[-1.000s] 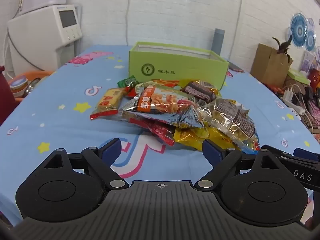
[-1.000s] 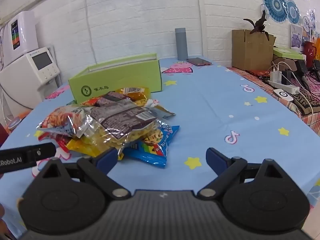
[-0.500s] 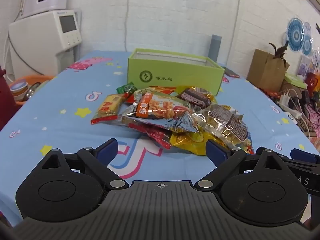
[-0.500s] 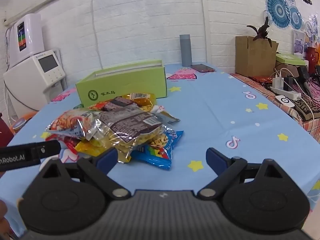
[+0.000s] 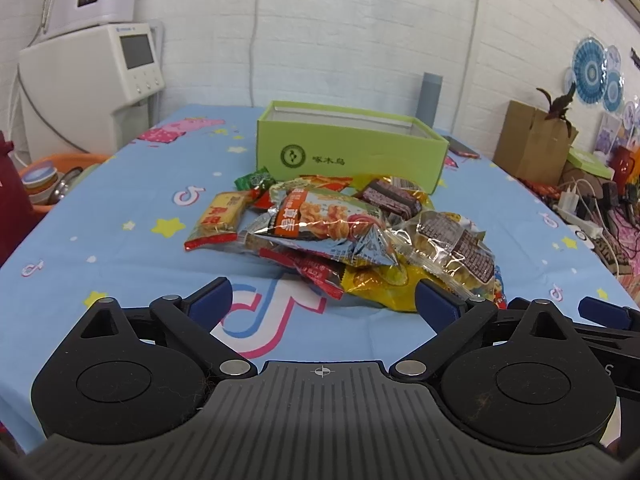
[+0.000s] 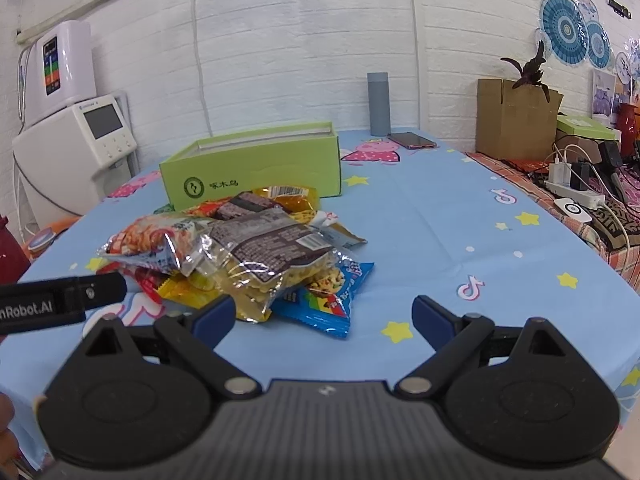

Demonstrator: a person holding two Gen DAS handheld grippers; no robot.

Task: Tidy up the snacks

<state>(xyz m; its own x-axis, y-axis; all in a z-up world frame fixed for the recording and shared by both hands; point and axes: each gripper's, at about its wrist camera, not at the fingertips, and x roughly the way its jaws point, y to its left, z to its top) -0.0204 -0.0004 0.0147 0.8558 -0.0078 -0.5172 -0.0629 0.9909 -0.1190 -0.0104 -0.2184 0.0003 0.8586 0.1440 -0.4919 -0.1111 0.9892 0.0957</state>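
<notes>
A heap of snack packets point(image 5: 340, 236) lies mid-table on the blue cloth; the same heap point(image 6: 248, 252) shows in the right wrist view. Behind it stands an open green box point(image 5: 352, 152), also visible as the green box point(image 6: 256, 168), its inside hidden. My left gripper point(image 5: 322, 296) hovers just short of the heap; its jaws are opening with nothing between them. My right gripper point(image 6: 324, 310) is open and empty, its left fingertip point(image 6: 216, 314) at the edge of a clear noodle packet point(image 6: 272, 256). A blue packet point(image 6: 332, 292) lies at the heap's near right.
A grey bottle point(image 6: 378, 104) and a phone point(image 6: 410, 140) sit at the table's far end. A white appliance point(image 5: 92, 92) stands left; a cardboard box point(image 6: 516, 120), power strip point(image 6: 572, 196) and cables crowd the right side. The left gripper's body point(image 6: 60, 304) crosses the right view.
The left gripper's fingers have spread a little wider. The snack heap and the box have not moved, and the right gripper's fingers keep the same gap.
</notes>
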